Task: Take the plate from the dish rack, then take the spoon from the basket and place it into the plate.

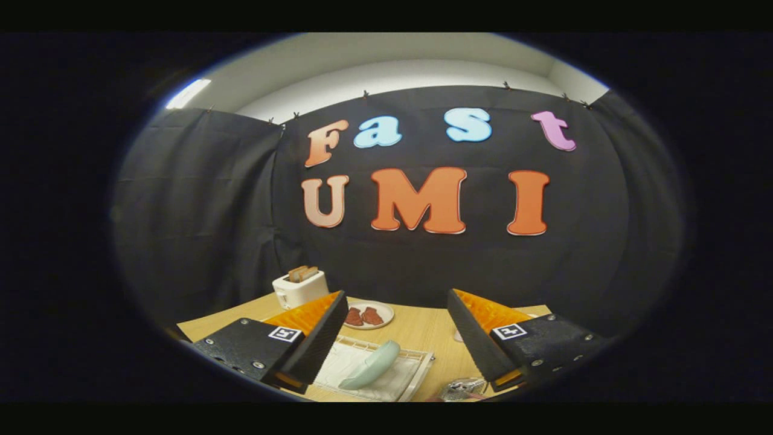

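Your gripper [395, 338] hangs wide open and empty above the dish rack [377, 368], likely lining up a grasp. The pale plate [371, 365] stands on edge in that rack, below and between the fingers; beyond the rack sit a small dish [369, 314] and a toaster [299, 287] on the surface [416, 329].

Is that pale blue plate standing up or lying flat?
Standing on edge: the plate leans in the white dish rack, between the open jaws.

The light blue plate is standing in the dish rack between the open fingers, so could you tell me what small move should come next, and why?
Probably lower the gripper forward and down toward the light blue plate. The fingers are wide apart and hold nothing, and the plate stands on edge in the white dish rack below and between them, untouched. Its upper rim looks like the easiest place to grasp.
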Motion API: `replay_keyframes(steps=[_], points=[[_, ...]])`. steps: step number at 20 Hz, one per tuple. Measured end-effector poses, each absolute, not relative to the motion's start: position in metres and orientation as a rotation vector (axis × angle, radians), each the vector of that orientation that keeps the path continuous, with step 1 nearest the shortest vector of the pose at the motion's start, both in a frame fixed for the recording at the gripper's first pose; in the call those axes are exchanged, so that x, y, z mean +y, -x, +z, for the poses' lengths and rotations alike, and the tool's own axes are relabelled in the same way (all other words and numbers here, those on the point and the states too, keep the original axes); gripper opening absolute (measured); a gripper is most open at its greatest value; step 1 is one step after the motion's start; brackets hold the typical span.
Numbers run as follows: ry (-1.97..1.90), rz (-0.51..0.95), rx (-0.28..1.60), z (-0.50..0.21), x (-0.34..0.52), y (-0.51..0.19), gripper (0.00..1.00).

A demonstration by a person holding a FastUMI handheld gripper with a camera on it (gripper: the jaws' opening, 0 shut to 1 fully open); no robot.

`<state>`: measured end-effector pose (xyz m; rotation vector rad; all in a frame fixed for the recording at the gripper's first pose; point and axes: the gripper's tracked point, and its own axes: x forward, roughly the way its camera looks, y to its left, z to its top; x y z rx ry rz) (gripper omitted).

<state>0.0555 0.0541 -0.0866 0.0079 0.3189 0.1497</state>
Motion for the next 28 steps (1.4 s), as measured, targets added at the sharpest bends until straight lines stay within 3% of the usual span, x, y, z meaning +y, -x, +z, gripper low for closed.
replay_keyframes(steps=[11, 18, 23, 28], points=[[-0.124, 0.154, 0.838, -0.195, 0.070, -0.053, 0.99], [-0.100, 0.135, 1.070, -0.245, 0.082, -0.042, 0.91], [-0.032, 0.091, 1.237, -0.280, 0.083, -0.026, 0.77], [0.022, 0.029, 1.353, -0.301, 0.088, -0.012, 0.49]])
